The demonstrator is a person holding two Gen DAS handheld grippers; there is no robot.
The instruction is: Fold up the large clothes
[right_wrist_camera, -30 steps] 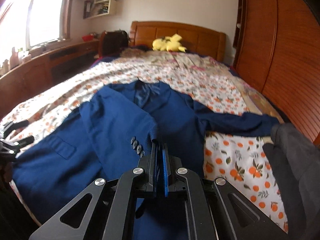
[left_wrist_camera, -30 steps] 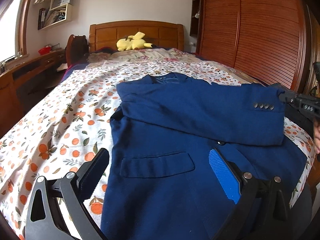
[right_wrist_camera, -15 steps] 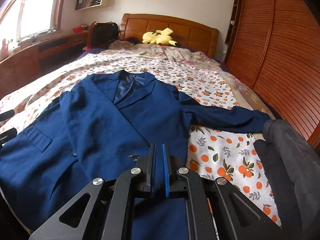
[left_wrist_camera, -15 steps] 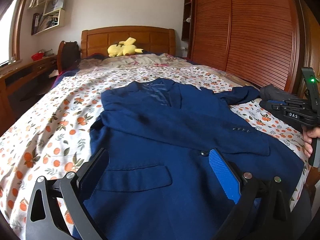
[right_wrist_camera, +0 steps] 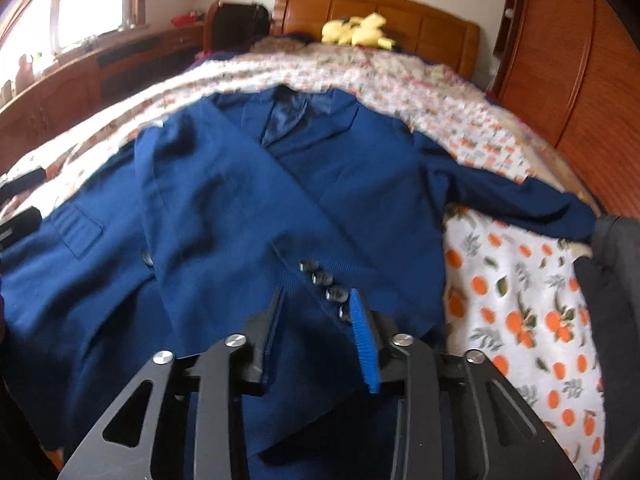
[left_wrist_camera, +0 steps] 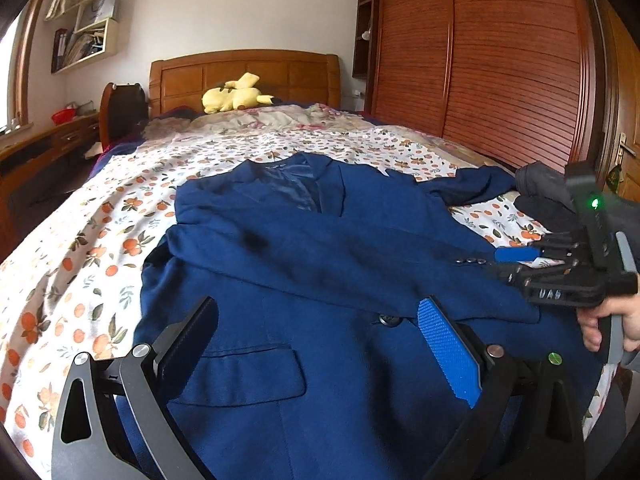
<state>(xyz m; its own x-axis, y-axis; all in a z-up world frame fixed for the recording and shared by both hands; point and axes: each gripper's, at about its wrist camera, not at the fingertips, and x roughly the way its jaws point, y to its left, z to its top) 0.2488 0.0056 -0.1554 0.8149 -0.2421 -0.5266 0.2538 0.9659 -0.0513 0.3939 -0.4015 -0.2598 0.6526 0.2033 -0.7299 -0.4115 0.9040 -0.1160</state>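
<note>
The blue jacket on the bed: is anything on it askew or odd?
Yes. On the blue jacket, one sleeve is folded across the chest, while the other sleeve lies stretched out sideways over the bedsheet, so the fold is lopsided.

A home bedroom: wooden headboard [left_wrist_camera: 244, 76] at upper centre, orange-print bedspread [left_wrist_camera: 100, 220] (filling the left), slatted wardrobe doors [left_wrist_camera: 500, 60] upper right, wall shelves [left_wrist_camera: 86, 24] upper left.

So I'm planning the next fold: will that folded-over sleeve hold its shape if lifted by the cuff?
Probably not: the sleeve looks like soft woven cloth, draped with wrinkles, so it should sag. The buttoned cuff seems thicker, likely a firmer grip point.
</note>
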